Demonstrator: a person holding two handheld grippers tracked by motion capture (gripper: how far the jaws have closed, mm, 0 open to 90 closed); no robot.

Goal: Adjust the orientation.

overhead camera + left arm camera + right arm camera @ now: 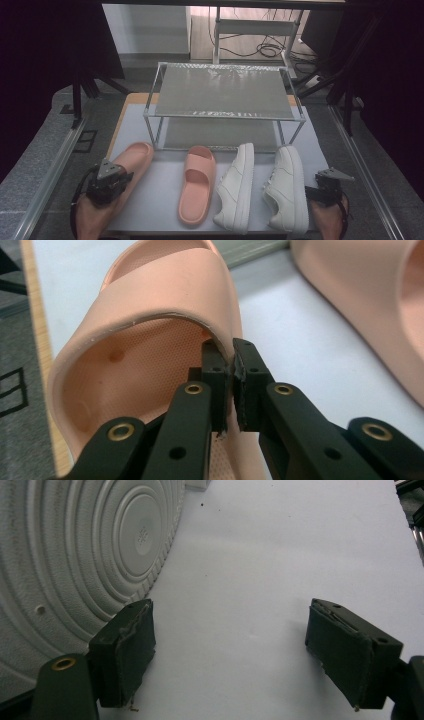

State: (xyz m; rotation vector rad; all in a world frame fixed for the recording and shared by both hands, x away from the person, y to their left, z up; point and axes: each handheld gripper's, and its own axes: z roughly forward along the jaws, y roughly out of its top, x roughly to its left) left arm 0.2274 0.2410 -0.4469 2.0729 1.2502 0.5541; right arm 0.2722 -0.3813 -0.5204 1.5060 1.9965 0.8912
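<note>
Your left hand-held gripper (231, 371) grasps the slide's (165, 295) strap at the desk's left edge; the right hand-held gripper (230, 650) waits released. Next, lift the slide toward the rack (225, 90).

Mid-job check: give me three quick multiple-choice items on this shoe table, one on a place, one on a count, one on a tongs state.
1. Where is the slide that the left tongs grip?
A. far left of the row
B. on the rack
C. between the sneakers

2. How many white sneakers stand on the table?
A. one
B. two
C. three

3. The right tongs are
A. shut on a sneaker
B. open
C. shut on the rack

Answers:
1 A: the left pink slide ends the row.
2 B: left sneaker and right sneaker.
3 B: jaws stand wide apart over bare table.
</note>
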